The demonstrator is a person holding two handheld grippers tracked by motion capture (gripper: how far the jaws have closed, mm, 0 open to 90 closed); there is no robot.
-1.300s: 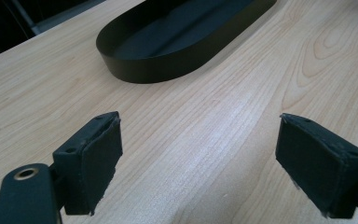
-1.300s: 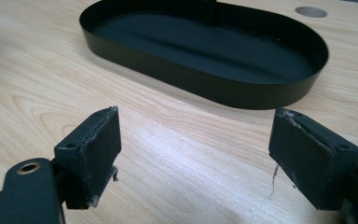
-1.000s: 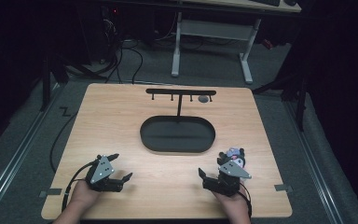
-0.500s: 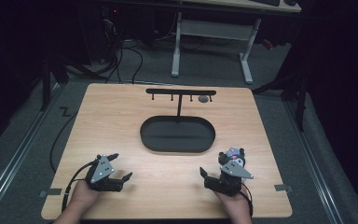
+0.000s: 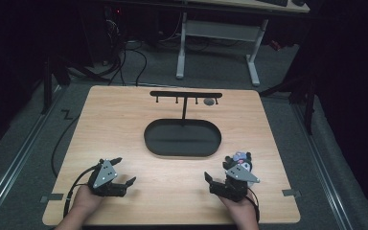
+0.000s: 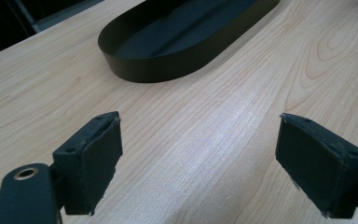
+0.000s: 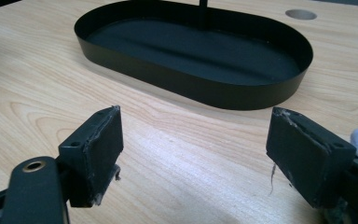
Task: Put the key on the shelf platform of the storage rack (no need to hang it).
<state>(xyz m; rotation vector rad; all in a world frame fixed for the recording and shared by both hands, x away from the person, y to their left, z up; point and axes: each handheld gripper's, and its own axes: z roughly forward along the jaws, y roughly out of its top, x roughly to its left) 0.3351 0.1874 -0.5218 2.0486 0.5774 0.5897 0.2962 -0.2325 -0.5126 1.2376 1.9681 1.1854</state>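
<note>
**A:** What's the room like from where you sit?

**B:** Dark all round, cables on a grey floor, a white-legged desk [image 5: 218,36] at the back. I'm working over a pale wooden tabletop [image 5: 124,124].

**A:** And what's nearest your tools?

**B:** By my right hand-held gripper [image 5: 219,179] sits a small plush toy [image 5: 242,159], white and purple with dark ears, near the front right of the tabletop. It lies just behind the gripper's grey plate; I can't tell whether the two touch. In the right gripper view a pale bit of it peeks in at the right edge, outside the jaws.

**A:** Jaws?

**B:** The right ones have just been closing a little, yet they stand apart with only bare wood between them. My left hand-held gripper [image 5: 122,171] is open too, nothing between its pads, resting low near the front left.

**A:** Further out?

**B:** A black oval tray [image 5: 155,143] sits mid-table, beyond both grippers. A black T-shaped rack [image 5: 186,94] rises from its far side, with small pegs under the bar. A round hole [image 5: 209,101] shows in the wood just past the rack.
</note>
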